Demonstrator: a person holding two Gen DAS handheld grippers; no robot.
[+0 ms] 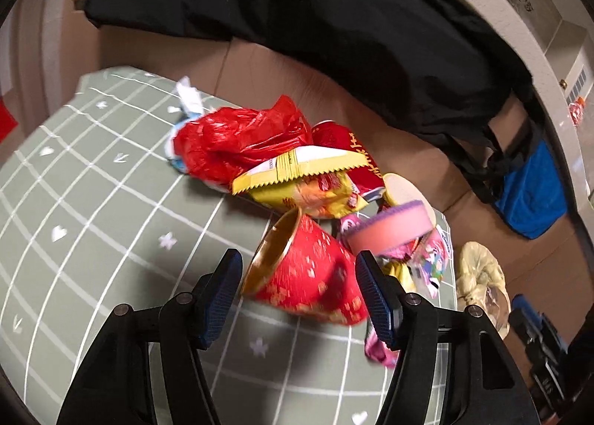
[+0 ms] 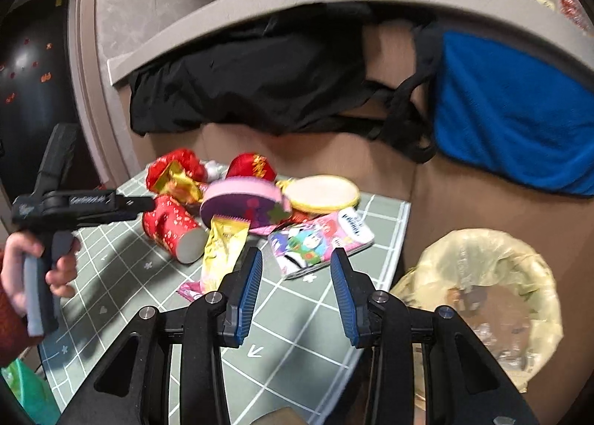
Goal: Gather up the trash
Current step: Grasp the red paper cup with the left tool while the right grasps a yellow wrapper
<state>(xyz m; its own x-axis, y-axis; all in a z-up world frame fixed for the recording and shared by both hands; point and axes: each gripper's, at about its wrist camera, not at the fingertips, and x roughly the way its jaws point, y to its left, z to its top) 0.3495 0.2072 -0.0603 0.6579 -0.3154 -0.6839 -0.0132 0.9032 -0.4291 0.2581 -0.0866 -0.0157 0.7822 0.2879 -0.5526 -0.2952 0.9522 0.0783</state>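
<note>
Left gripper (image 1: 297, 298) jaws spread either side of the tipped red paper cup (image 1: 312, 273), pads not pressing it. Right gripper (image 2: 297, 295) spread, empty, over the green mat (image 2: 297, 332); trash pile (image 2: 260, 202) ahead, lined bin (image 2: 482, 295) beside the mat

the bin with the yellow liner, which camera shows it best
The right wrist view: the bin with the yellow liner shows its whole open mouth beside the table. The left wrist view catches only a crumpled edge of it at the right.

claw (image 2: 296, 293): black arms; blue ribbed pads; silver screws | sleeve (image 2: 11, 328): red
</note>
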